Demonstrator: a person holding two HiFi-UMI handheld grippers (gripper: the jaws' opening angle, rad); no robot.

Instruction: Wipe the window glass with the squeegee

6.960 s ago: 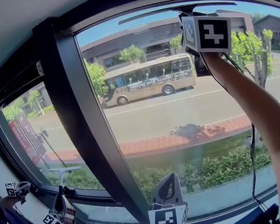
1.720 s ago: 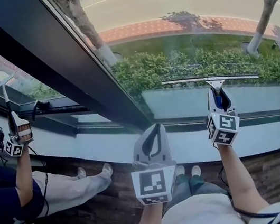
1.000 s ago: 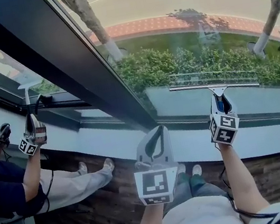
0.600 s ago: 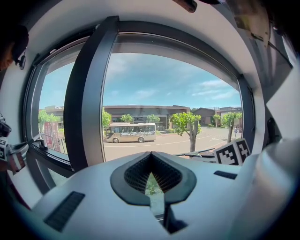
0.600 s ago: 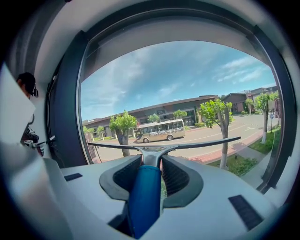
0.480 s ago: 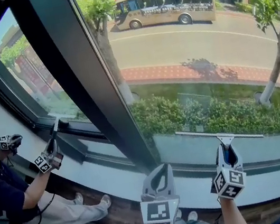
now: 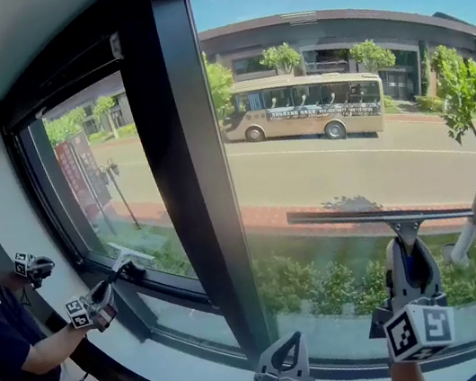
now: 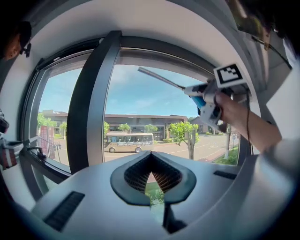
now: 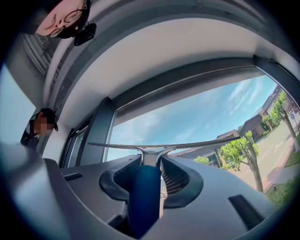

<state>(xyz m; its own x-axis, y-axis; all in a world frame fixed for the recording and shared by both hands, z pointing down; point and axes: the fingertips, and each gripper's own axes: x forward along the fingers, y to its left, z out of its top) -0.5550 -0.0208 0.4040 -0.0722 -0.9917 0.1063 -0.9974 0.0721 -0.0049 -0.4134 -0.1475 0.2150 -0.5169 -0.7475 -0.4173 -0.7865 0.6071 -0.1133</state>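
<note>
Squeegee clamped in right hand-held gripper; bus lettering unreadable.

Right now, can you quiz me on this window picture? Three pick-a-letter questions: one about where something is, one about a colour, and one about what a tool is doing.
1. In the head view, where is the squeegee?
A) right of the dark window post
B) left of it
C) on the floor

2. What colour is the squeegee's handle?
A) red
B) blue
C) yellow

3. What is the right tool doing?
A) hanging open and empty
B) holding a cloth
C) clamped on the handle

Answers:
1 A: its blade lies across the pane to the right of the post.
2 B: blue shows between the jaws in the right gripper view.
3 C: both jaws press against the handle's sides.
</note>
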